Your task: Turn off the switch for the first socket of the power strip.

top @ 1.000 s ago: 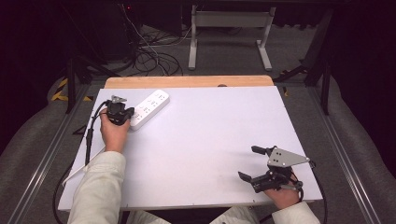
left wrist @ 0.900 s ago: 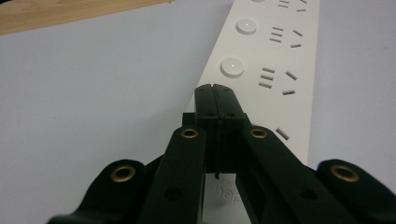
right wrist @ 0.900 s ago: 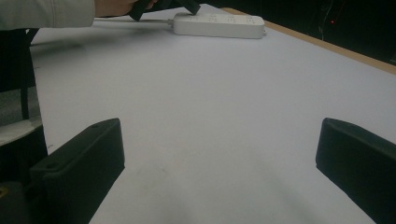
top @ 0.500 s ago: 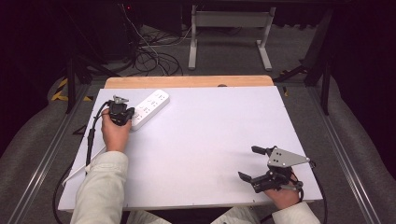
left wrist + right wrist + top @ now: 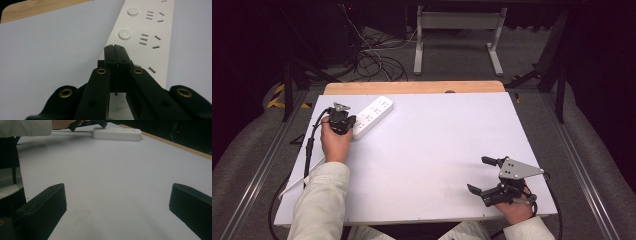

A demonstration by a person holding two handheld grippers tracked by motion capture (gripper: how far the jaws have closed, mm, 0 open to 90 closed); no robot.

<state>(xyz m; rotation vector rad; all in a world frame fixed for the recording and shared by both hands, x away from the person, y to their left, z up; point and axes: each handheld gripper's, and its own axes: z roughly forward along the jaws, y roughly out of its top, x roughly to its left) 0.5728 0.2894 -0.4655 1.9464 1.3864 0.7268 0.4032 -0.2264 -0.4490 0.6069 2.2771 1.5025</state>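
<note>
A white power strip (image 5: 373,114) lies slantwise at the table's far left, with round buttons (image 5: 124,34) beside its sockets. My left gripper (image 5: 346,122) is shut, its jaws pressed together with nothing between them. Its tips (image 5: 115,47) sit over the near end of the power strip (image 5: 150,37), close to the nearest button; whether they touch it I cannot tell. My right gripper (image 5: 482,175) is at the front right, low over the table, its jaws wide apart and empty. From the right gripper (image 5: 117,205), the strip (image 5: 117,133) shows far off across the sheet.
A white sheet (image 5: 437,140) covers the table, with a wooden edge (image 5: 412,87) at the back. The left gripper's black cable (image 5: 309,145) trails off the left side. The strip's white cord (image 5: 72,131) runs toward the left forearm. Cables (image 5: 372,55) and a metal stand (image 5: 457,30) are on the floor behind.
</note>
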